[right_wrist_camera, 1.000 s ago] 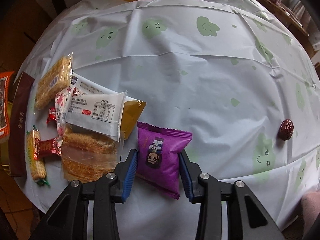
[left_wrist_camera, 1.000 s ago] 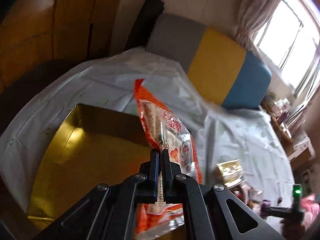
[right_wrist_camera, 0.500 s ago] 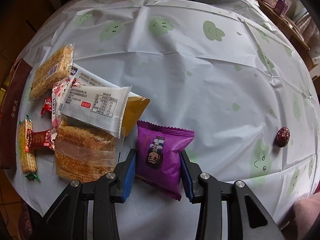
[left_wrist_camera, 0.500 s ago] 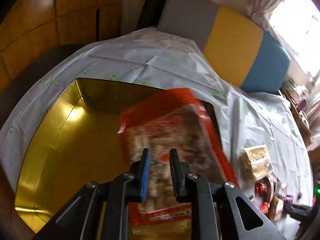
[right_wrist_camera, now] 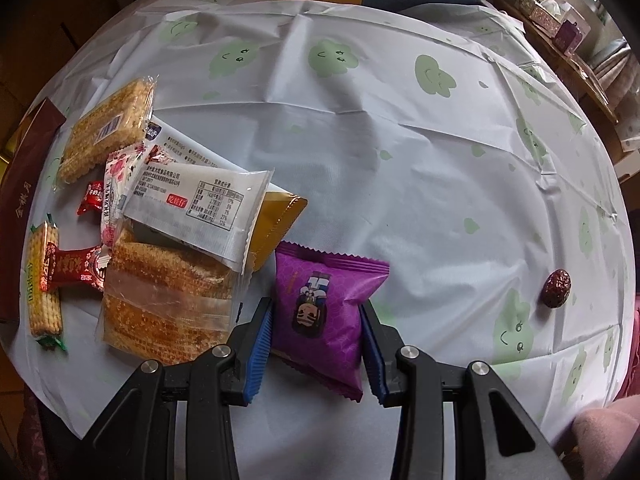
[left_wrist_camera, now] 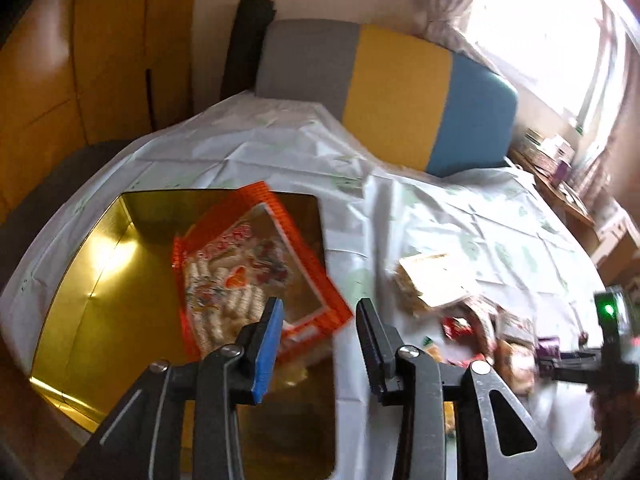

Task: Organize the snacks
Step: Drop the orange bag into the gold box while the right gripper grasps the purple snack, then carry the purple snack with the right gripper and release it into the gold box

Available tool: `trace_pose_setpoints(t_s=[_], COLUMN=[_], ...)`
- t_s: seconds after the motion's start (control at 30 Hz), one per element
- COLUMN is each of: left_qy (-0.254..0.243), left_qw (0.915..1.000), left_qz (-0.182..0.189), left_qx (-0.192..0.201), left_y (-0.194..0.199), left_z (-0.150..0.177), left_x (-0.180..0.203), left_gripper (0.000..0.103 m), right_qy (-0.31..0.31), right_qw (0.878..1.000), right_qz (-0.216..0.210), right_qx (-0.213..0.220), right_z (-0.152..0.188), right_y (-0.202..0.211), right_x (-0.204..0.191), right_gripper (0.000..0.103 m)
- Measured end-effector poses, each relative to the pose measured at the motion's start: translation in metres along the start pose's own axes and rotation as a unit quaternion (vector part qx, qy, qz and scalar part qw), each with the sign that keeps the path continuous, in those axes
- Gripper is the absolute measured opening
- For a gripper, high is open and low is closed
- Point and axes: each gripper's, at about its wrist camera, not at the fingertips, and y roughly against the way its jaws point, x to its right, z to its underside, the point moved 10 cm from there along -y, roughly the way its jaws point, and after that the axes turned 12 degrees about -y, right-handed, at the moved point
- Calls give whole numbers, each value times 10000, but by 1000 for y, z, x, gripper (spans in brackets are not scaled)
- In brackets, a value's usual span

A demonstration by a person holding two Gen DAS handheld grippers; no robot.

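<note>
Your left gripper (left_wrist_camera: 318, 320) is hanging over the edge of a gold tin (left_wrist_camera: 100, 280) on the tabletop (left_wrist_camera: 460, 220), its blue-padded fingers (left_wrist_camera: 266, 344) having just been opening and now standing apart with nothing pressed between them. The orange snack bag (left_wrist_camera: 244, 276) is lying tilted inside the tin, leaning toward its right-hand wall, clear of both pads. Your right gripper (right_wrist_camera: 318, 338) is pointing steeply down at the white cloth printed with green smiling shapes (right_wrist_camera: 432, 76), and its fingers (right_wrist_camera: 260, 344) are sitting on either side of a purple snack packet (right_wrist_camera: 324, 312); both pads are lying against the packet's edges, so you are gripping it while it is resting flat on the cloth. Just to the left of that packet a heap of snacks is waiting: a clear-wrapped block of golden crisp bars (right_wrist_camera: 164, 312), a white packet with a nutrition label (right_wrist_camera: 200, 208) lying across it, a gold pouch (right_wrist_camera: 276, 220) poking out from beneath, a second crisp bar pack (right_wrist_camera: 108, 128) farther back, a long cracker pack (right_wrist_camera: 44, 284) with a red-wrapped sweet (right_wrist_camera: 74, 270) lying across it, and a smaller red sweet (right_wrist_camera: 92, 198) nearby. A brown box lid (right_wrist_camera: 24, 208) is lying along the left edge of the tabletop. A single red date (right_wrist_camera: 556, 288) is sitting well apart on the right. A grey, yellow and blue cushion (left_wrist_camera: 396, 92) is standing behind the tabletop.
</note>
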Motion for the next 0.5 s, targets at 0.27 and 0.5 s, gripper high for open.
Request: trace_pose_setpoints(t_s=[0.27,0.5], left_qy=[-369,-574], left_qw=[9992,9979], left_qz=[177,280], left_qx=[24,-59], left_y=[14,14], left_z=[12,26], left_x=[32,50], left_gripper=[40,40], right_qy=[-67,60], right_qw=[10000,10000], right_qz=[-62,29], right_qx=[-20,26], right_z=[0,0], right_y=[-1,-1], right_x=[3,2], right_gripper=[42,42])
